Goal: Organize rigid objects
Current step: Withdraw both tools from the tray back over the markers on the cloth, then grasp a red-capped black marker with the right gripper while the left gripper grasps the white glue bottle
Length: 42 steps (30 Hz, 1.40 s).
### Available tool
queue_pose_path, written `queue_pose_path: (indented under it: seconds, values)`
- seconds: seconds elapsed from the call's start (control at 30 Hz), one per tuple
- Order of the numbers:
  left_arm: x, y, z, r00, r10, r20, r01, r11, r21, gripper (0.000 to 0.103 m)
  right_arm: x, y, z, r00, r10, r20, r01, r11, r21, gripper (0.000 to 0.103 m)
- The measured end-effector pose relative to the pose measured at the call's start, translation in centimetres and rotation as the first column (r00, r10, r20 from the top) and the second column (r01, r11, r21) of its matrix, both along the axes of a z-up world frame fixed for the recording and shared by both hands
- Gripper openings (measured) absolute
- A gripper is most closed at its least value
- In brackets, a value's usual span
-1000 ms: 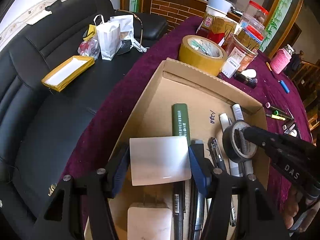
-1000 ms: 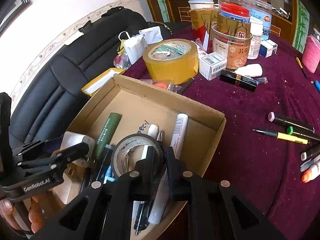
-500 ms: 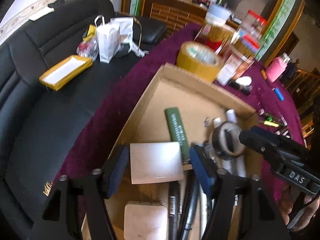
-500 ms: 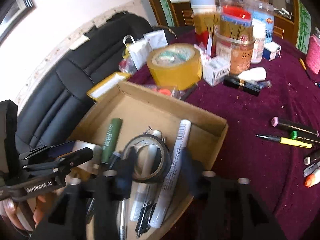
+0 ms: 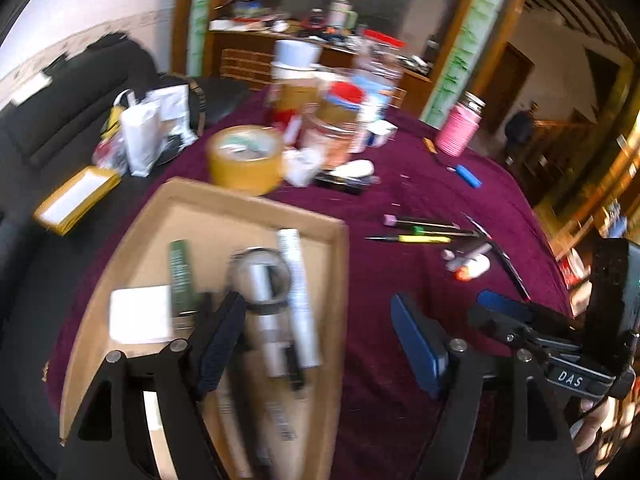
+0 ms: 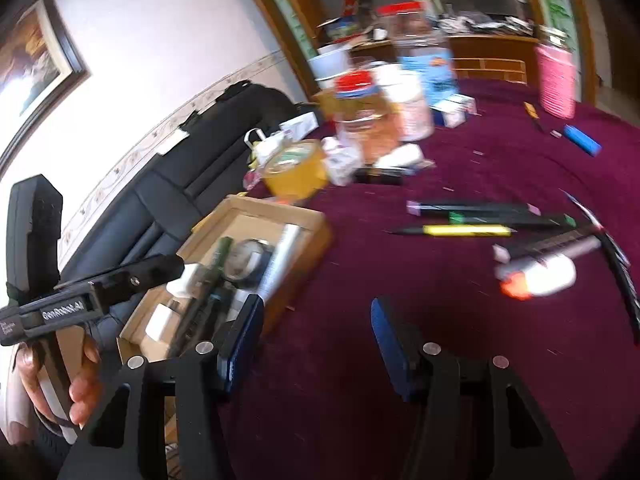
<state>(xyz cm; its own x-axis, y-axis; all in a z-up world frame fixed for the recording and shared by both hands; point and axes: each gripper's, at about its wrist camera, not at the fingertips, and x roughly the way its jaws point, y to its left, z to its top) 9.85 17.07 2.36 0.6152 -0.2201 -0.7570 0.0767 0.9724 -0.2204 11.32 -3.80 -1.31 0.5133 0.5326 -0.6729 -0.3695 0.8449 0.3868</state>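
Note:
A cardboard box (image 5: 340, 280) on the maroon cloth holds a white block (image 5: 140, 314), a green marker (image 5: 180, 276), a black tape roll (image 5: 260, 276), a white marker (image 5: 300, 296) and other pens. My left gripper (image 5: 320, 344) hovers over the box's right wall, its jaws opening and gripping nothing. My right gripper (image 6: 316, 340) is open and empty above bare cloth right of the box (image 6: 312, 224). Loose on the cloth ahead lie a yellow pen (image 6: 460, 231), dark markers (image 6: 480, 210) and an orange-tipped white marker (image 6: 540, 274). Both views are blurred.
A yellow tape roll (image 5: 244, 158), jars (image 5: 340, 120), a pink bottle (image 5: 460, 128) and a blue lighter (image 5: 466, 174) crowd the far side of the table. A black sofa (image 5: 60, 120) with paper bags (image 5: 140, 140) lies to the left. A hand (image 6: 80, 384) holds the left gripper.
The right gripper opened and left the black tape roll in the box. The left gripper widened off the white block. Both swung right, toward the loose pens.

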Motion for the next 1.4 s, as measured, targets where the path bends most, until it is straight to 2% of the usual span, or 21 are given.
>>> queue_pose_path:
  seconds: [0.13,0.27,0.43,0.53,0.77,0.9,0.97,1.07,1.23,1.4]
  values:
    - [-0.2,-4.1,0.1,0.999,-0.05,-0.003,0.05,0.999,0.009,0.075,-0.7,-5.2,0.0,0.999,-0.048,0.002,0.048,0.999,0.017,0.06]
    - [0.2,-8.3,-0.2,0.995,-0.097,-0.023,0.097,0.995,0.012,0.075,-0.7,-8.9,0.1,0.995,-0.096,0.009,0.096,0.995,-0.017,0.06]
    - [0.6,-12.2,-0.7,0.991,-0.131,-0.026,0.132,0.99,0.046,0.075,1.3,-13.5,-0.5,0.983,-0.185,0.015,0.186,0.979,-0.083,0.06]
    - [1.2,-13.9,-1.2,0.988,-0.146,-0.042,0.148,0.987,0.065,0.075,3.5,-15.8,-1.3,0.974,-0.228,-0.013,0.227,0.971,-0.076,0.06]
    - [3.0,-16.1,-2.4,0.984,-0.166,-0.068,0.171,0.982,0.08,0.075,5.3,-16.4,-3.3,0.973,-0.23,-0.012,0.225,0.961,-0.158,0.06]
    - [4.4,-17.1,-3.5,0.98,-0.177,-0.086,0.184,0.98,0.074,0.075,5.6,-17.2,-4.2,0.969,-0.244,-0.027,0.237,0.959,-0.154,0.059]
    - [5.0,-17.6,-3.9,0.978,-0.188,-0.094,0.195,0.978,0.074,0.075,5.6,-17.5,-4.6,0.968,-0.249,-0.022,0.241,0.954,-0.18,0.059]
    - [5.7,-18.9,-4.4,0.973,-0.207,-0.098,0.215,0.973,0.081,0.075,6.2,-18.3,-5.5,0.962,-0.268,-0.047,0.255,0.949,-0.184,0.053]
    - [6.5,-20.3,-5.2,0.965,-0.238,-0.108,0.248,0.964,0.095,0.075,6.4,-19.6,-5.5,0.954,-0.291,-0.068,0.278,0.948,-0.157,0.051]
    - [6.8,-21.3,-6.0,0.957,-0.264,-0.12,0.278,0.953,0.12,0.075,6.3,-20.5,-5.7,0.947,-0.306,-0.101,0.294,0.948,-0.119,0.044]
